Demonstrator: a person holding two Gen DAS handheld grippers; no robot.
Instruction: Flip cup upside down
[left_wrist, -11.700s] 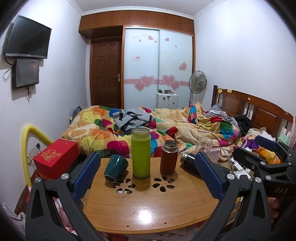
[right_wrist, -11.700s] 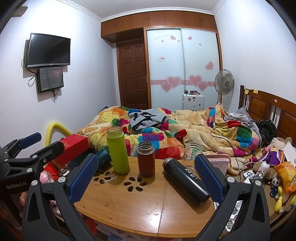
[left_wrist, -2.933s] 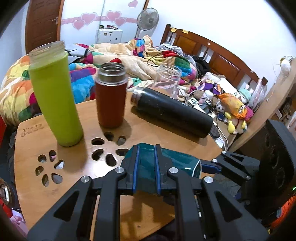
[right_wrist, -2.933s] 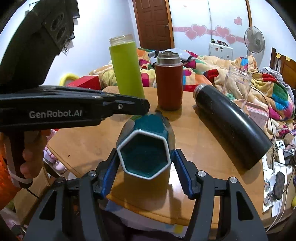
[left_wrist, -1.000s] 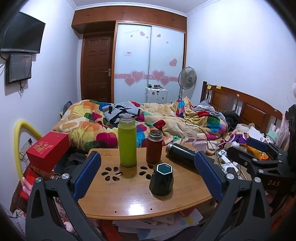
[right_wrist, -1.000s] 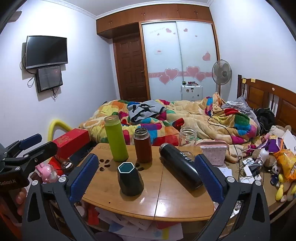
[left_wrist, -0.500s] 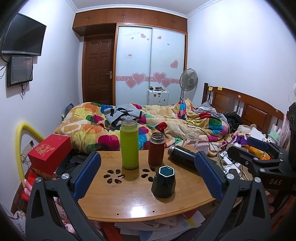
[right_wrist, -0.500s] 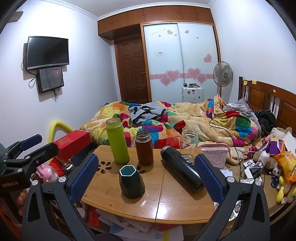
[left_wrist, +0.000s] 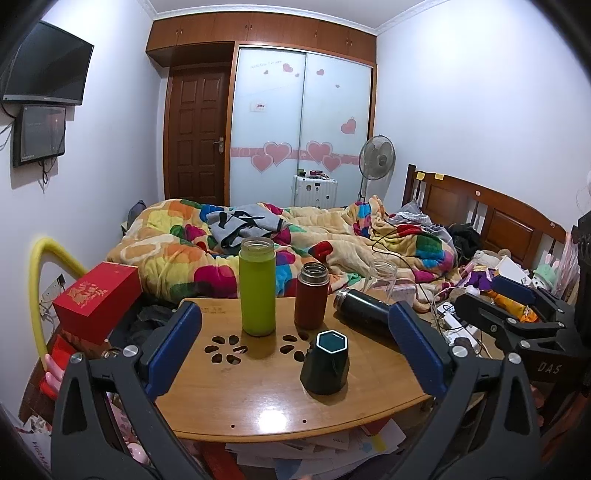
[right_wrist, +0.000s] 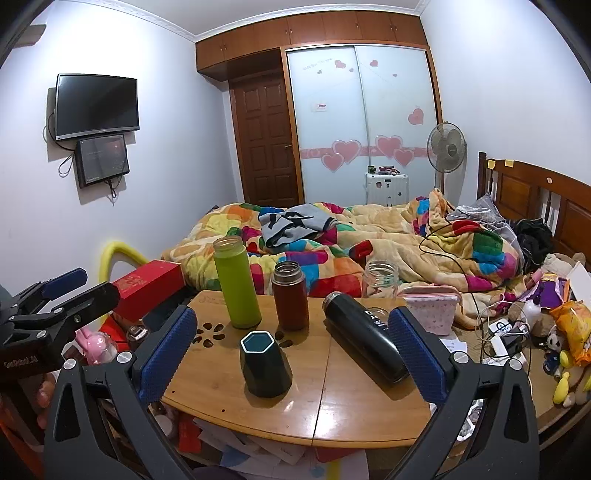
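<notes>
The dark green hexagonal cup (left_wrist: 325, 362) stands on the wooden table (left_wrist: 258, 402) with a hexagonal end facing up; it also shows in the right wrist view (right_wrist: 264, 363). My left gripper (left_wrist: 295, 350) is open and empty, held back from the table with the cup between its finger lines but well ahead. My right gripper (right_wrist: 291, 350) is open and empty, also drawn back from the cup. The left gripper shows at the left edge of the right wrist view (right_wrist: 55, 295), and the right gripper at the right of the left wrist view (left_wrist: 517, 306).
Behind the cup stand a green bottle (left_wrist: 257, 291) and a brown-red flask (left_wrist: 311, 296). A black flask (right_wrist: 364, 341) lies on its side to the right, with a glass jar (right_wrist: 380, 282) behind. A red box (left_wrist: 98, 304) sits left of the table. A bed lies beyond.
Both grippers have moved slightly nearer the table over the last second. The cup stands where it was, untouched.
</notes>
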